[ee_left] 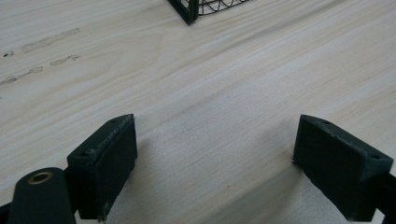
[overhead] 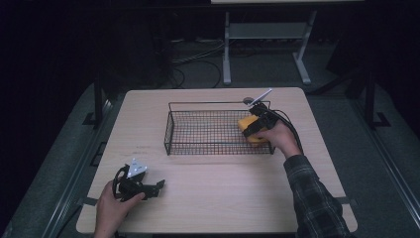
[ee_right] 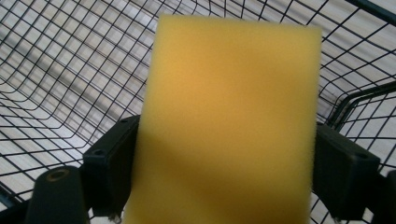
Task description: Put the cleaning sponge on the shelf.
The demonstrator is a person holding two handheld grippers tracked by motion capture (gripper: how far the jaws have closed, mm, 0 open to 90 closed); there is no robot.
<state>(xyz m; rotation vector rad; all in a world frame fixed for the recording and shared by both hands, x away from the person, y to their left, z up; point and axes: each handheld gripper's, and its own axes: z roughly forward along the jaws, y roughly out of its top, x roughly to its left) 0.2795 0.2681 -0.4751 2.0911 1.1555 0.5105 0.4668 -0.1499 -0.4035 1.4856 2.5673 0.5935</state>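
Right hand-held gripper sits over the right end of the wire basket, reaching in across the rim. Between its two black jaws: a yellow sponge, a rectangular block that runs up and away from the camera in the right gripper view. Both jaw pads lie against the sponge's long sides, and the foam shows no clear pinch at either pad. Jaws stand wide, about as far apart as the sponge is broad. Reads as a light hold on the sponge rather than a firm squeeze.

From the high view the sponge is inside the basket's outline at its right end, just ahead of the person's right hand. Whether its lower edge already rests on the mesh floor cannot be told.

Step in hand, as judged: placing the sponge into the basket, at or near the point of letting go.

Left hand-held gripper rests low over the bare desk, well apart from the basket, which shows as a corner far ahead of it. Jaws spread wide, nothing between them but wood grain. Idle.

Next move, as judged: the right jaws need to part enough to clear both sides of the foam, and the hand must then draw back and up without snagging the rim wire or dragging the sponge along. A pale utensil-like thing lies just beyond the basket's far right corner; too small to identify.
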